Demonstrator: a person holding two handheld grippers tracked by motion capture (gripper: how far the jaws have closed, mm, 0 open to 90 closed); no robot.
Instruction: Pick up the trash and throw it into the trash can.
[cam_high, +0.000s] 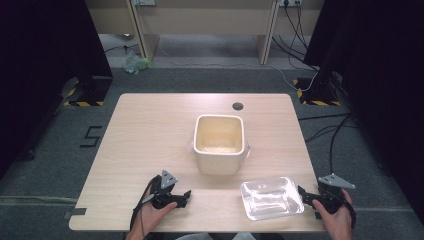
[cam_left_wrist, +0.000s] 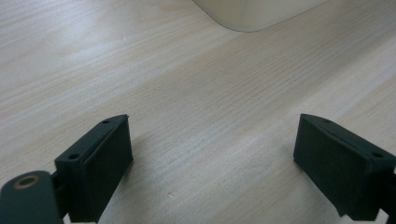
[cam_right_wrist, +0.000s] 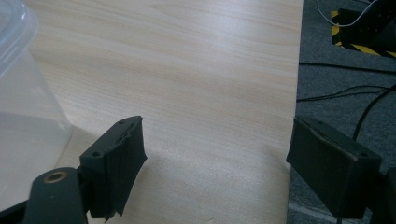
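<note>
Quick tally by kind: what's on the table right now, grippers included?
Cream square pots: 1
Clear plastic containers: 1
Grippers: 2, left gripper and right gripper, both open
Total: 4

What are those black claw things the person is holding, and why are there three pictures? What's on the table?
Those black things are grippers, tools with two jaws that open and shut like tongs. A person holds one in each hand: the left gripper and the right gripper.

The big picture is from a camera up high, looking down at the wooden table. The other two come from small cameras riding on each gripper, so you see its two black jaws up close.

On the table stands a cream square pot with something pale inside. Nearer the person lies a clear plastic tub, right beside the right gripper.

Both grippers have their jaws wide apart, with nothing held.
</note>
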